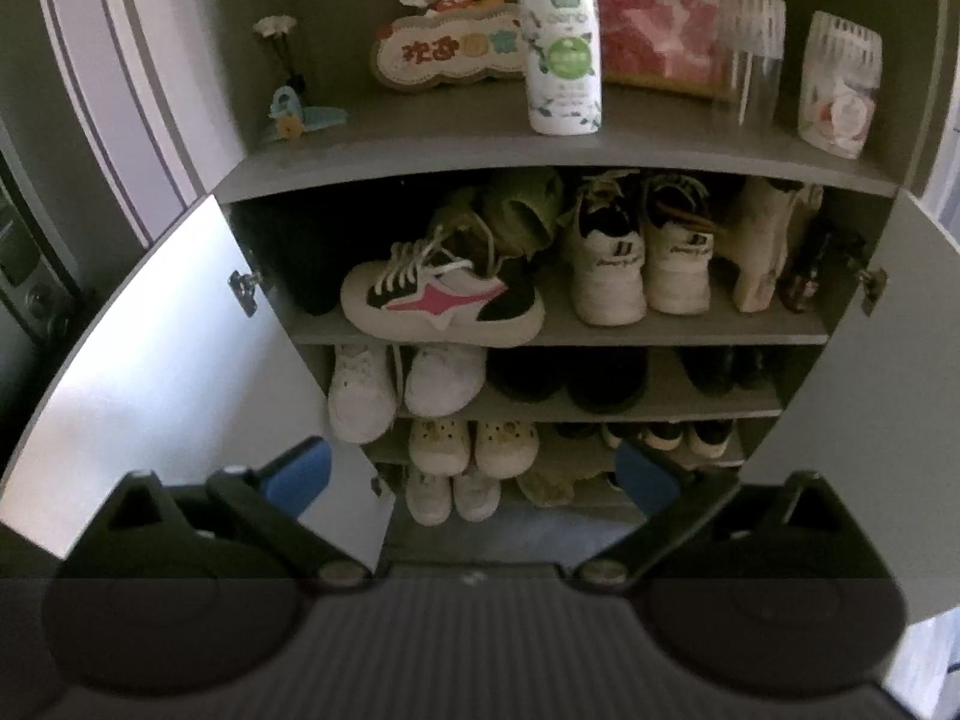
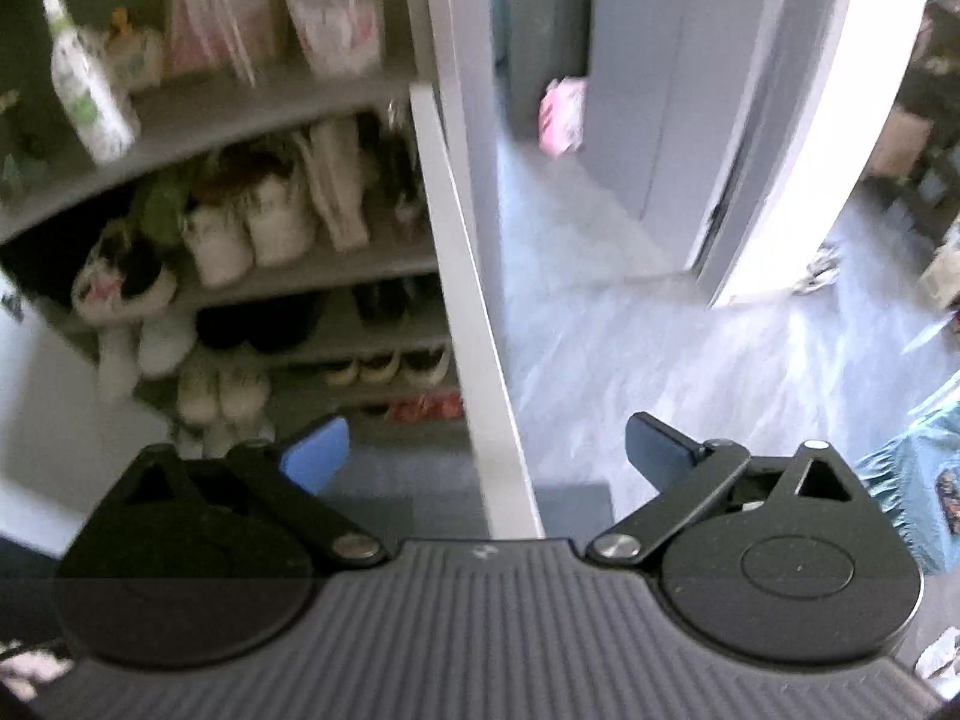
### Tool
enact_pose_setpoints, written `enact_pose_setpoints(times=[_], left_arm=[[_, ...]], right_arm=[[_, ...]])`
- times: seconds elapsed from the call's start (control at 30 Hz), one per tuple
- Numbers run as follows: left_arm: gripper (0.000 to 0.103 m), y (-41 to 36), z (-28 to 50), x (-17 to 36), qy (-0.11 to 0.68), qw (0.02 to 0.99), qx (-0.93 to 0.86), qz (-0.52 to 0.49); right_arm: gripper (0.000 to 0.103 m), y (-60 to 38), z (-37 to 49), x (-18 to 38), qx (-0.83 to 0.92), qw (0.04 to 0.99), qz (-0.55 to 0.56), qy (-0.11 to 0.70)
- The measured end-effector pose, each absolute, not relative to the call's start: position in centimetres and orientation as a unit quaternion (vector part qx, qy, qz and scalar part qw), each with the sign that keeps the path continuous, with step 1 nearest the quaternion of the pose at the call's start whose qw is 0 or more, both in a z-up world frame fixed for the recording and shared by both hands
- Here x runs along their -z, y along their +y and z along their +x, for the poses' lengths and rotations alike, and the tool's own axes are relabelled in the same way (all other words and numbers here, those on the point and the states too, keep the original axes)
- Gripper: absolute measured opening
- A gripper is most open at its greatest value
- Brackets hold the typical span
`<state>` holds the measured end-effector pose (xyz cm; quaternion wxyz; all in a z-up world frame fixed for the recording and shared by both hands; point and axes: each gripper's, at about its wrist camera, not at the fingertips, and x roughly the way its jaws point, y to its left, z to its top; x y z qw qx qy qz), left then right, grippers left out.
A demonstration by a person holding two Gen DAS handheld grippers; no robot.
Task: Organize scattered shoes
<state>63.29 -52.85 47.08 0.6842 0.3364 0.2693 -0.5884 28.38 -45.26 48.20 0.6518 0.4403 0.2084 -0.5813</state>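
While both cabinet doors [image 1: 150, 360] stood swung wide, prob. to give access to the shelves, the left gripper [image 1: 474, 474] was held facing the shoe cabinet [image 1: 540, 336] w/ jaws spread and nothing between them. The right gripper [image 2: 486, 456] was likewise parted and empty, aimed past the right door's edge [image 2: 474, 330] toward the floor [image 2: 660, 330]; that view was blurred. Shoes were seen in pairs, toes in, except a pink-marked sneaker [image 1: 441, 300] laid sideways across the upper shoe shelf's front edge, w/o a visible mate. No loose shoe could be made out on the floor.

Top shoe shelf [image 1: 690, 333]: pink-star sneaker [image 1: 441, 300] sideways, white pair [image 1: 642, 264] beside.
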Motion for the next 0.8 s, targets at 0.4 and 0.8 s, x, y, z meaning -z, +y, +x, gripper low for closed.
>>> enact_pose_setpoints(times=[0.4,0.8], left_arm=[[0.102,-53.5,61.2,-45.2,0.304,0.698,0.537,0.362],[0.102,-55.4,64.5,-44.6,0.332,0.698,0.53,0.348]], right_arm=[[0.074,-47.6,18.4,-43.6,0.468,0.651,0.558,0.214],[0.075,-48.4,16.7,-42.8,0.379,0.661,0.643,0.076]])
